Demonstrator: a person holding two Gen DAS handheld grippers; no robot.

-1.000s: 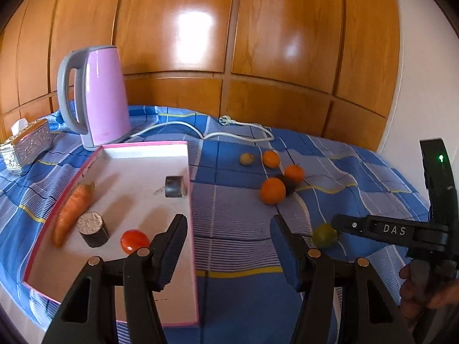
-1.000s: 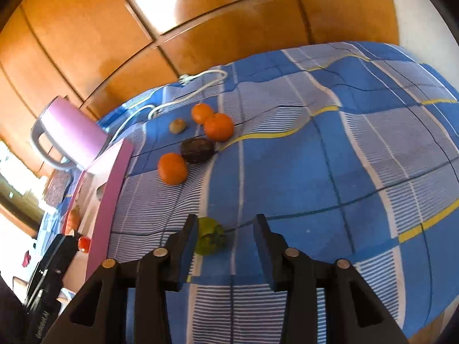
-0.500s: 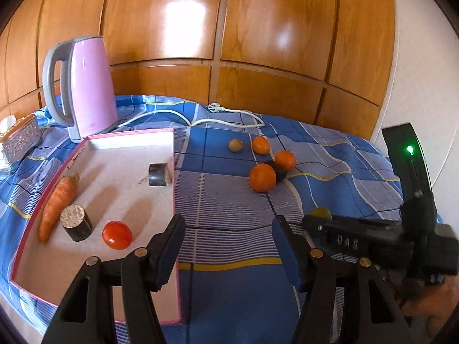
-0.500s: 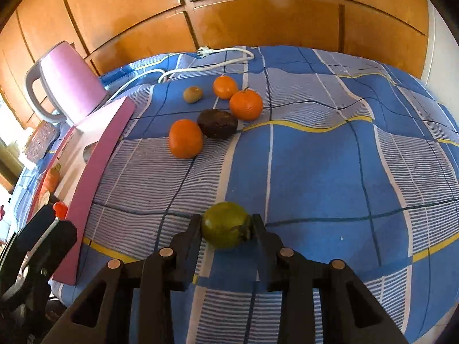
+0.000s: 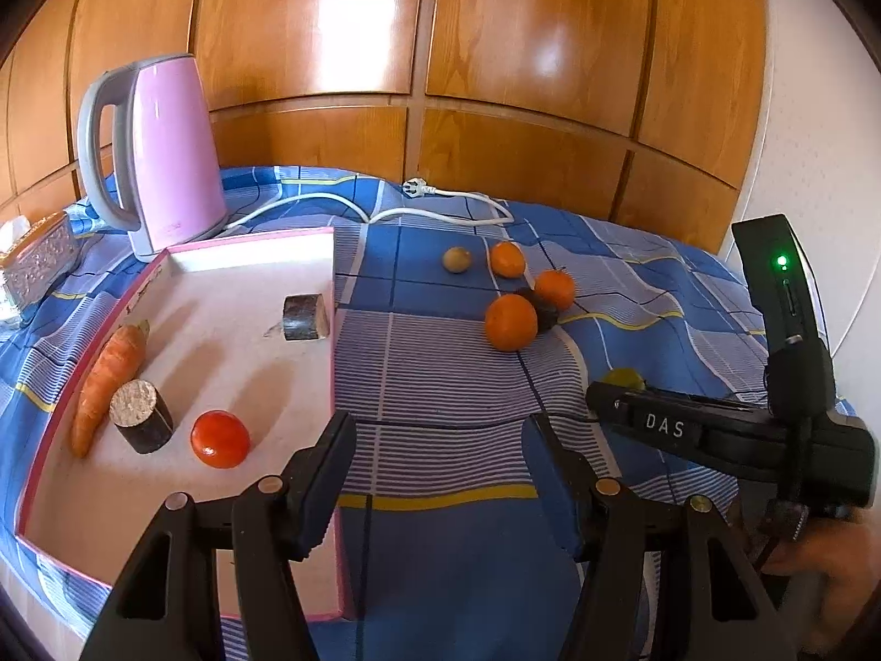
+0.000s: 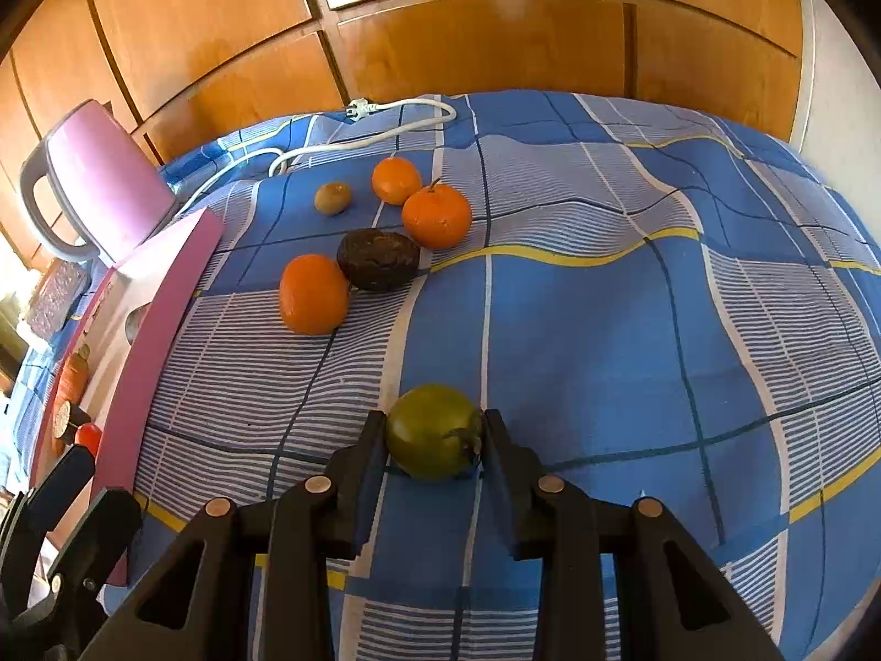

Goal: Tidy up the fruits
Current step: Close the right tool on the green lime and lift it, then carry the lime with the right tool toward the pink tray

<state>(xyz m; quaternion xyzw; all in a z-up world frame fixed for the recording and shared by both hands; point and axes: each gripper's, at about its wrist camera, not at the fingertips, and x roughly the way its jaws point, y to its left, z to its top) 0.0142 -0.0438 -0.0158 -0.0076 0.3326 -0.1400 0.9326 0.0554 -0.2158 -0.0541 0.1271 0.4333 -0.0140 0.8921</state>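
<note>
A green round fruit [image 6: 431,421] lies on the blue checked cloth, and my right gripper [image 6: 435,428] is shut on it, a pad pressing each side. In the left wrist view only the top of the green fruit [image 5: 622,375] shows behind that gripper's black body. Three oranges [image 6: 313,293] [image 6: 436,215] [image 6: 395,179], a dark avocado [image 6: 379,260] and a kiwi [image 6: 332,198] are grouped farther back. My left gripper [image 5: 440,440] hangs open with nothing between its fingers, over the right rim of the pink tray [image 5: 248,242].
The tray holds a carrot [image 5: 110,369], a tomato [image 5: 220,439] and two dark cylinders [image 5: 140,416] [image 5: 305,317]. A pink kettle [image 5: 159,149] and its white cord [image 5: 440,209] sit at the back, a tissue box [image 5: 38,261] at far left. Wooden panels rise behind.
The right gripper's jaws, which had the green fruit by the left finger, moved around it and closed on it. The left gripper stayed open and hardly moved.
</note>
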